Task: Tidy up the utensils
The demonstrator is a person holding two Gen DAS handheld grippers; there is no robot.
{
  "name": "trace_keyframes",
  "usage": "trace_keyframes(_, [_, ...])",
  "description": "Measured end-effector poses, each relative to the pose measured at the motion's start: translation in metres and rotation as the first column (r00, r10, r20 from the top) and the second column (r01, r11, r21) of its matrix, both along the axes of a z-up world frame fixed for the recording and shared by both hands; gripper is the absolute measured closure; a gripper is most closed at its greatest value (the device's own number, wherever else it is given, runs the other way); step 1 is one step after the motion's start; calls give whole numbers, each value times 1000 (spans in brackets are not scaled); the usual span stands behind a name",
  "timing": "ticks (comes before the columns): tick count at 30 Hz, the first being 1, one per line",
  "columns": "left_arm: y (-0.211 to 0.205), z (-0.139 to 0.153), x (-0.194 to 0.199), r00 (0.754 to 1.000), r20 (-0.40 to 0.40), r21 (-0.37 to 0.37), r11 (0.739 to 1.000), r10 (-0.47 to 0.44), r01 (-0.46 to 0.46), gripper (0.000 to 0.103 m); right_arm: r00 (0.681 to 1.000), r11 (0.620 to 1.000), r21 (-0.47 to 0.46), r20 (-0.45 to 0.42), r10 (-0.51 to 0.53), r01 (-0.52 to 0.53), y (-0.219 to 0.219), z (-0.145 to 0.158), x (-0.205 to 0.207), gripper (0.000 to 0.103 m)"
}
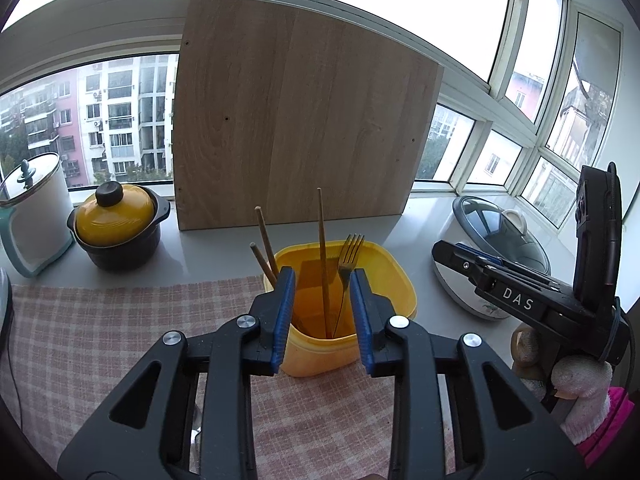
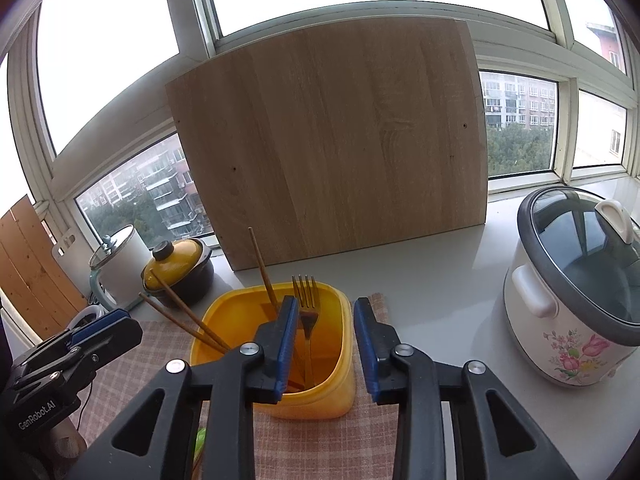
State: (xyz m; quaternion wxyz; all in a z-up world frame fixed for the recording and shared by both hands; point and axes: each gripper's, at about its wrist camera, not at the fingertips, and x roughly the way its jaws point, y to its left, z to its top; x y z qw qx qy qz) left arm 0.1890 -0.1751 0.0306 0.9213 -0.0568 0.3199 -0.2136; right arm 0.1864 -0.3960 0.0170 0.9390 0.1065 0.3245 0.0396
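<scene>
Counter: pale grey counter under a wide bay of windows, apartment blocks outside.
Cloth: pink checked cloth spread over the near part of the counter, low in both views.
Left tool: left tool at lower centre of its own view, blue pads partly apart with nothing gripped between them; the yellow container shows through the gap. It also shows at the lower left of the right wrist view.
Right tool: right tool at lower centre of its view, pads likewise partly apart and holding nothing; a gloved hand carries it at the right edge of the left wrist view.
Container: yellow container standing on the cloth just beyond both tools.
Utensils: gold fork upright inside, tines up; one chopstick upright beside it; two more chopsticks leaning over the left rim.
Right side: flowered rice cooker with a glass lid.
Left side: small black pot with a yellow lid, then a white canister.
Far back: wooden board leaning against the window.
</scene>
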Motion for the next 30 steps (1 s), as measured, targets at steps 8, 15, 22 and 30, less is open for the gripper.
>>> trace_keyframes(8, [20,-3,-10,999,-23,20,1000,24,-24,76,1000,1000,11,10,-18,17,-1,0,-20,48])
trace_keyframes(15, [43,-13,-20,998,-55,54,998,40,-37,66,1000,1000,31,-1,-3,3,-3,-4,-40,29])
trace_keyframes(22, [78,-25,-33,994,-85,86,994,71,-64,66,1000,999,40,-1,26,-26,4,-12,-61,17])
trace_keyframes(30, [127,-42,-49,981,-142,107,987,135,-120,66,996,996,37,-16,84,-84,26,-23,-74,11])
